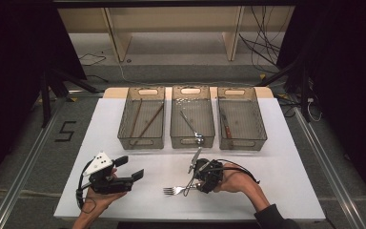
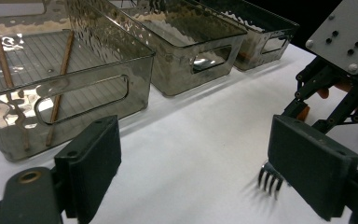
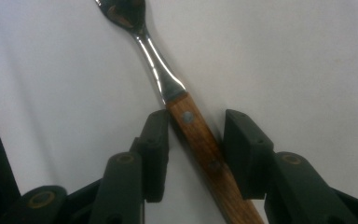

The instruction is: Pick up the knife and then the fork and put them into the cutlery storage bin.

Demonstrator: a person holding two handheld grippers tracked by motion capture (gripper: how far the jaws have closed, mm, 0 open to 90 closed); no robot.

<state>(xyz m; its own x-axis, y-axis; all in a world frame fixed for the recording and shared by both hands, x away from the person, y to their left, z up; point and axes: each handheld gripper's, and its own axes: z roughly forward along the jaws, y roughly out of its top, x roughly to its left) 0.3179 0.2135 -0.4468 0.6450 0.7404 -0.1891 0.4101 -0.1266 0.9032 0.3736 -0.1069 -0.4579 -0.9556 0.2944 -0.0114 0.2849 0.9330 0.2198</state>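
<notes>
A fork (image 1: 173,191) with a wooden handle (image 3: 199,137) lies on the white table near its front edge, tines to the left. My right gripper (image 1: 192,184) is down over the handle. In the right gripper view the right gripper (image 3: 196,117) has the handle between its pads: the left pad (image 3: 157,140) touches it, while the right pad (image 3: 242,144) stands a little apart. My left gripper (image 1: 131,168) is held at the front left, open and empty. In the left gripper view the left gripper (image 2: 196,154) faces the bins, with the fork's tines (image 2: 269,179) by its right jaw.
Three clear grey bins stand in a row at the back. The left bin (image 1: 141,143) holds two brown chopsticks (image 1: 147,123), the middle bin (image 1: 192,142) a metal utensil (image 1: 189,122), the right bin (image 1: 244,143) a wooden-handled knife (image 1: 225,126). The table's white top (image 1: 276,176) lies bare right of the fork.
</notes>
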